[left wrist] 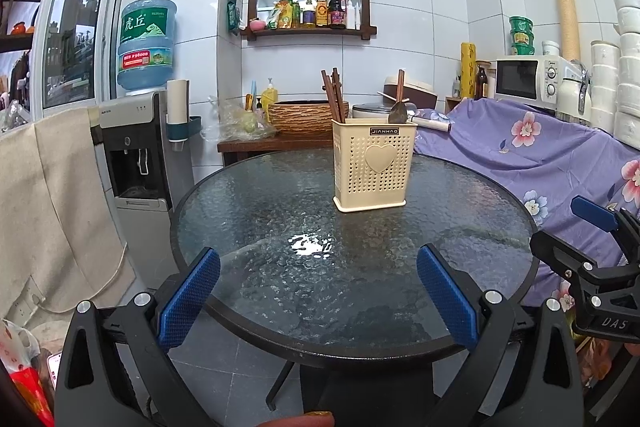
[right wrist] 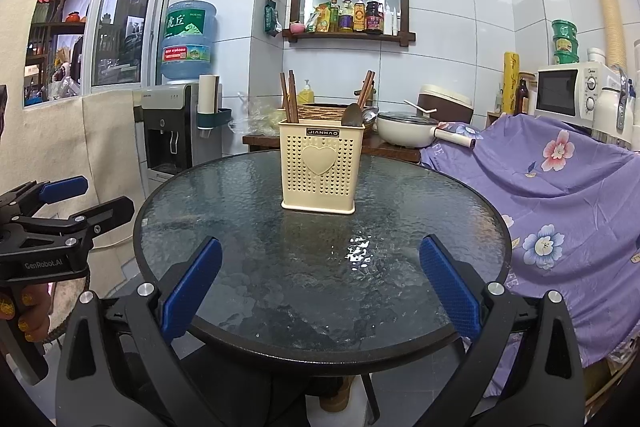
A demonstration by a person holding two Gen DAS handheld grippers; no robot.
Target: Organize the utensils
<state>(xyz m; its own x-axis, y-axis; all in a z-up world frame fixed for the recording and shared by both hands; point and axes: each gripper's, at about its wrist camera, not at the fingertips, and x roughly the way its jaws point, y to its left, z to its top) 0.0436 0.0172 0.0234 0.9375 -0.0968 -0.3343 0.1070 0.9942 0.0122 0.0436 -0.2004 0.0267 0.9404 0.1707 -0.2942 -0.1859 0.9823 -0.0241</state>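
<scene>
Glass, round and textured, the table (left wrist: pixel 248 195) carries a cream perforated holder (left wrist: pixel 370 167) past its centre. Inside the holder stand stiff chopsticks (left wrist: pixel 334 95) and a spoon (left wrist: pixel 398 111), probably light; pinch their upper shafts. Nearer than the holder, left gripper (left wrist: pixel 318 297) and right gripper (right wrist: pixel 320 297) both gape wide, empty.

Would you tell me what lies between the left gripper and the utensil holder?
Only bare glass tabletop separates the left gripper from the utensil holder, per the left wrist view.
</scene>
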